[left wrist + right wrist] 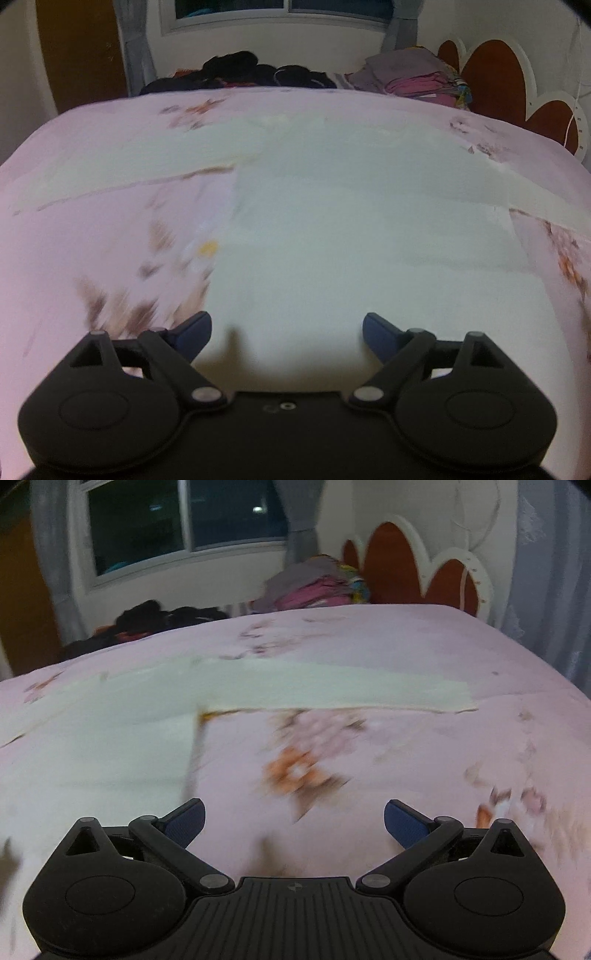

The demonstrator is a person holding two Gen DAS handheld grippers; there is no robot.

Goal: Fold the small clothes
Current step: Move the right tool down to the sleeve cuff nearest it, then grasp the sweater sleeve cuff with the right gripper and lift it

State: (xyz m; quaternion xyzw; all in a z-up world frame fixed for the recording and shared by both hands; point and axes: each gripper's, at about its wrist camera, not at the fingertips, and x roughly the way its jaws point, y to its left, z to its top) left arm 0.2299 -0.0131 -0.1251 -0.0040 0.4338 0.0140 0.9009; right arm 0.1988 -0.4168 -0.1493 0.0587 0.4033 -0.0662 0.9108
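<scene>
Pale shirt spread flat on the bed, both grippers empty above it.

The shirt (pixel 332 206) lies on the pink flowered bedspread (pixel 92 240), sleeves out. The left gripper (pixel 287 330) hovers over its body, fingers wide apart; the right gripper (pixel 294 821), fingers equally spread and holding nothing, hovers over the bedspread beside the shirt's right edge.

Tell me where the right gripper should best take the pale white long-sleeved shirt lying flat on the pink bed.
Probably the sleeve end of the pale white long-sleeved shirt, coming from the right. The sleeve lies flat, stretched rightward, with its end free before the open right gripper.
</scene>
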